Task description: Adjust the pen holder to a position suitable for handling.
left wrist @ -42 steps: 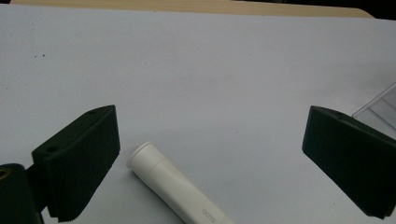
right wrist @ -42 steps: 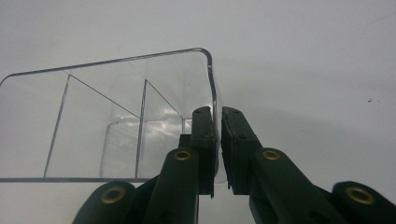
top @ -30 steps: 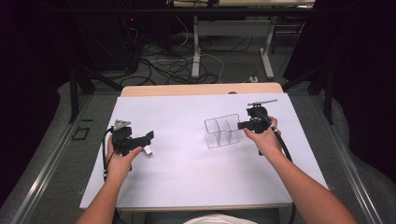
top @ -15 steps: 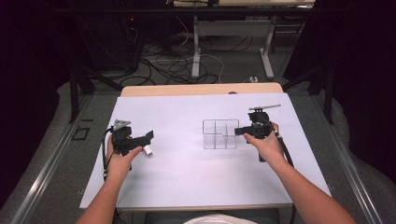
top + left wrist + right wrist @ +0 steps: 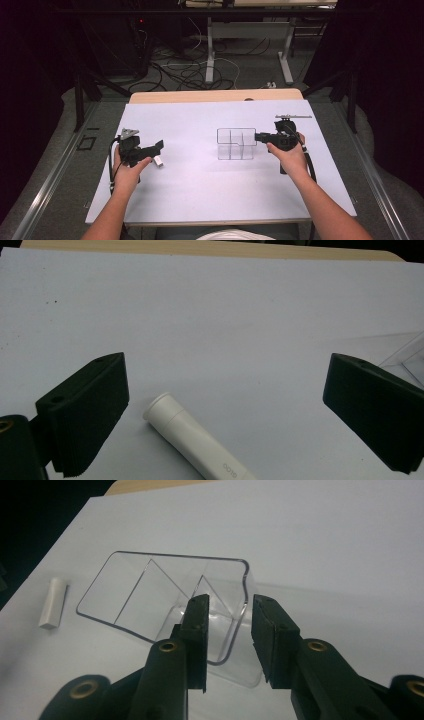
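Right of centre on the white table sheet (image 5: 200,185): clear plastic divided organiser box (image 5: 236,144), compartments bare. Right gripper (image 5: 227,611) straddling its near wall, jaws slightly parted after just opening, pads not pressing. Left side: left gripper (image 5: 225,405) spread wide around a white plastic tube (image 5: 197,440), lying flat, untouched.

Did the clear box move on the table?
Yes. The clear box now lies flatter and squarer on the white mat, no longer tipped toward the right gripper.
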Tool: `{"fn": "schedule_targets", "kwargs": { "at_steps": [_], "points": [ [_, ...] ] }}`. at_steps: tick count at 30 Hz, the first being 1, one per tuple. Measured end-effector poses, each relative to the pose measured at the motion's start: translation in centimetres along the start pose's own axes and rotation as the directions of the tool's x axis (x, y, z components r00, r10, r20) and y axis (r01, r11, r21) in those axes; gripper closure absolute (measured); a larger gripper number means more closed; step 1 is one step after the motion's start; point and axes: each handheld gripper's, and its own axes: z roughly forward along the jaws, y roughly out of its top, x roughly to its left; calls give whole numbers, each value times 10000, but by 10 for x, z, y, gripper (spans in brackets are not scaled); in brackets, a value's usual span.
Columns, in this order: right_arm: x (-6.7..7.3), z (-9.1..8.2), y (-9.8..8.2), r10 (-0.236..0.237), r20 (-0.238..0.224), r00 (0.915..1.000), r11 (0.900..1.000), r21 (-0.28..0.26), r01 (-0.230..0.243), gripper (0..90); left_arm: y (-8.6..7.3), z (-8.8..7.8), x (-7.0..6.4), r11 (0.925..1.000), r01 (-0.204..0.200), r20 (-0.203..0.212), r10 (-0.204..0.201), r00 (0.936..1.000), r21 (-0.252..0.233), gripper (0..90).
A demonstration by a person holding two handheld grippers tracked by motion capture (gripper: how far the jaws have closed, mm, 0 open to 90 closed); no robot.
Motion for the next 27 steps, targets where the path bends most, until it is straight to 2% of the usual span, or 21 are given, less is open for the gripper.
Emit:
{"fn": "schedule_targets", "kwargs": {
  "at_steps": [7,9,10,13,21,27],
  "points": [
    [-11,6,-8,-297,648,9975,9993,-217,311,845,0,0,-1,10000,-65,-13,65,10000,-16,49],
    [-13,8,-10,-110,678,9976,9999,-50,114,881,0,0,-1,10000,-72,-11,72,10000,-10,49],
    [-14,10,-11,-246,713,9972,9997,-28,249,899,0,1,-1,10000,-69,-11,69,10000,-5,49],
    [-14,15,-14,-193,735,9971,9997,128,184,900,0,1,0,10000,-57,-1,57,10000,4,50],
    [-9,25,-16,-470,664,9967,9986,277,452,900,0,1,-1,10000,-62,-10,62,10000,7,50],
    [-7,28,-15,-170,566,9983,9995,277,154,900,0,1,-1,10000,-55,-14,55,10000,17,51]
  ]
}}
